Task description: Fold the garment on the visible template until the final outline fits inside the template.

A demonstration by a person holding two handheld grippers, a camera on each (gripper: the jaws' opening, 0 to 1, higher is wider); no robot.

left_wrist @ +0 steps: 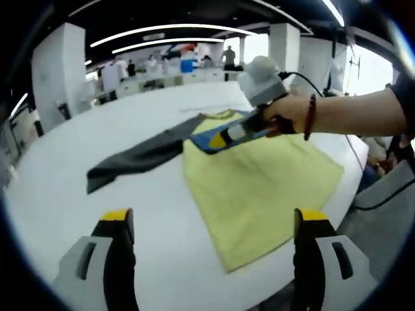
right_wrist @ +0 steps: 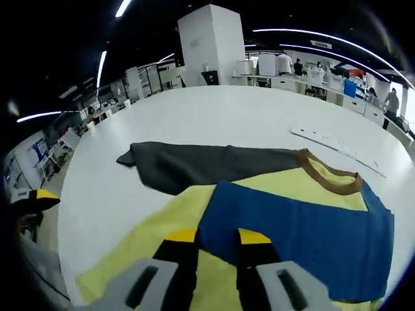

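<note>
A yellow shirt [left_wrist: 259, 188] with a brown collar [right_wrist: 327, 172] lies flat on the round white table [left_wrist: 97, 129]. Its grey sleeve [left_wrist: 139, 159] stretches away to one side. A blue sleeve [right_wrist: 305, 227] is folded across the chest. In the left gripper view a hand holds my right gripper [left_wrist: 220, 139] low over that blue part. In the right gripper view my right gripper [right_wrist: 218, 237] has its jaws close together with the blue edge between them. My left gripper [left_wrist: 214, 219] hovers open over the near table edge, short of the hem. A yellow tip of the left gripper [right_wrist: 35, 197] shows at the table's rim.
A thin white strip with marks [right_wrist: 337, 148] lies on the table beyond the collar. A pillar [right_wrist: 211, 45], benches and people stand far behind. A seated person [left_wrist: 379, 155] is by the table's right edge. A grey chair back [left_wrist: 382, 207] is near the left gripper.
</note>
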